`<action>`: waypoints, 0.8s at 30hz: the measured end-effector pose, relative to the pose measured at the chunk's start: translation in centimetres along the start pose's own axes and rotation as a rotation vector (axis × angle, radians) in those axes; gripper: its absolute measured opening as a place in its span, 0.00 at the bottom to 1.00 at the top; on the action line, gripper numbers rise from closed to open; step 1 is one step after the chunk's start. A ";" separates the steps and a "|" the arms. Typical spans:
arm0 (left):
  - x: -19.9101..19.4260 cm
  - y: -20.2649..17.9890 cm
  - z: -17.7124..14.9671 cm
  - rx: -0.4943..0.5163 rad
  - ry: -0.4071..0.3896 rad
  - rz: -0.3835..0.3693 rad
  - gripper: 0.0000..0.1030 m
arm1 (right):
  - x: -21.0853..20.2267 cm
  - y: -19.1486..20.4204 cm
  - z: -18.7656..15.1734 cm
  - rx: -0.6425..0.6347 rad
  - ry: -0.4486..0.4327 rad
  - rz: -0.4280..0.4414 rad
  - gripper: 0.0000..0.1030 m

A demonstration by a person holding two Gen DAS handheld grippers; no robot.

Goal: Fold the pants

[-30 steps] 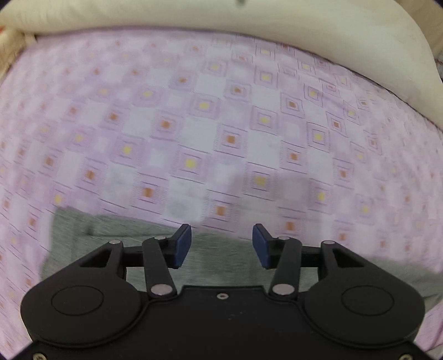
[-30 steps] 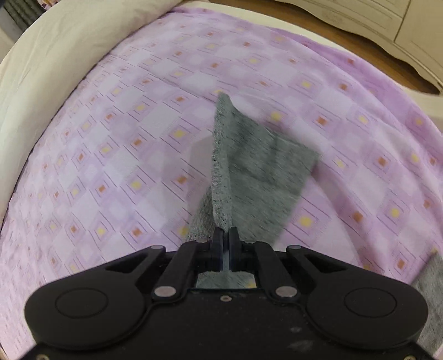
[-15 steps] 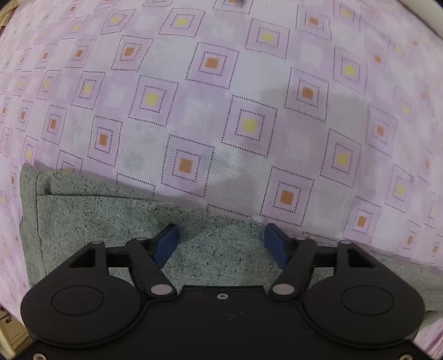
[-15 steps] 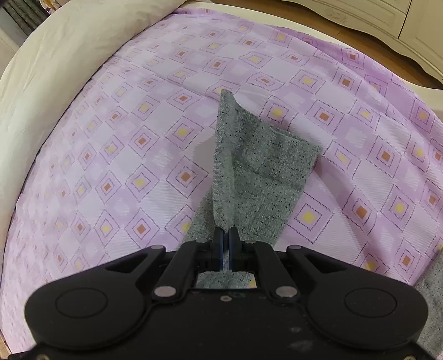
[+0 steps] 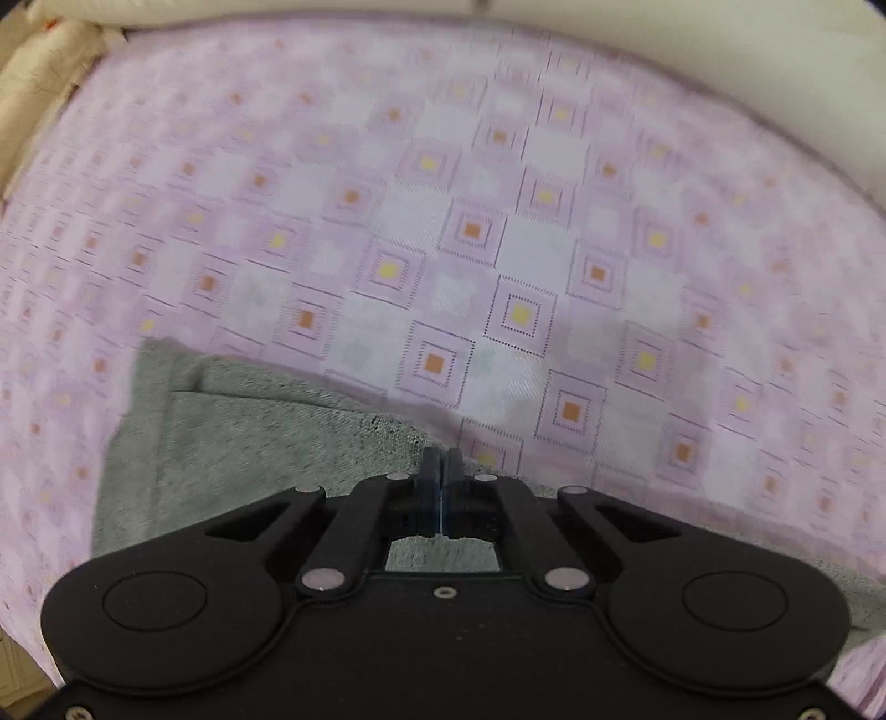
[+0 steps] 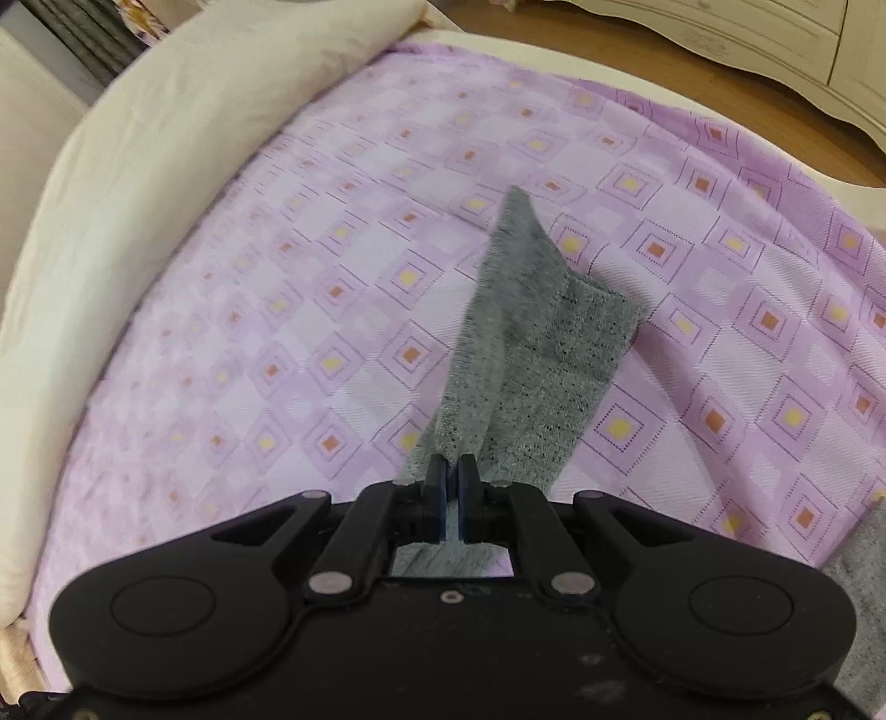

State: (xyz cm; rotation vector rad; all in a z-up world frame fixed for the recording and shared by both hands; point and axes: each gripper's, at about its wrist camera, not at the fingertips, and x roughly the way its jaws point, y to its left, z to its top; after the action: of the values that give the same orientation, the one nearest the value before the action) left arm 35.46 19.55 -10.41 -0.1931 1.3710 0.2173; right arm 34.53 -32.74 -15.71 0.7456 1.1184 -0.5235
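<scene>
The grey pants (image 5: 249, 443) lie on a purple patterned bedsheet (image 5: 498, 249). In the left wrist view my left gripper (image 5: 442, 459) is shut on the pants' upper edge, with the hem end spread flat to its left. In the right wrist view my right gripper (image 6: 453, 471) is shut on another part of the grey pants (image 6: 526, 360) and holds it lifted off the sheet; the fabric stands up in a fold and its far end trails on the bed. A further bit of the pants (image 6: 853, 587) shows at the lower right.
A cream pillow or duvet roll (image 6: 138, 183) borders the bed on the left in the right wrist view and along the top in the left wrist view (image 5: 692, 50). A wooden floor (image 6: 637, 66) and a cream dresser (image 6: 775, 39) lie beyond the bed.
My left gripper came down onto the pants' edge and closed on it, from open. My right gripper stayed shut on the fabric and lifted it a little more.
</scene>
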 end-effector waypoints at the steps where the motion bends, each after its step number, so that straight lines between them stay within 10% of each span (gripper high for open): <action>1: -1.3 0.3 -0.6 -0.004 -0.023 -0.007 0.01 | -0.8 -0.4 -0.2 -0.004 -0.004 0.012 0.04; 11: -9.1 4.1 -10.3 -0.053 -0.134 -0.023 0.01 | -7.1 -7.0 -4.8 -0.029 0.011 0.054 0.04; 24: -3.1 5.6 -20.2 -0.034 -0.002 0.038 0.00 | -6.9 -13.6 -12.6 -0.006 0.086 -0.008 0.04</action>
State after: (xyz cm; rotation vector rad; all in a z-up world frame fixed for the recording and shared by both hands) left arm 14.28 19.51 -11.27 -0.1947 1.3704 0.2727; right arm 14.77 -31.94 -16.00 0.7644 1.2028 -0.4987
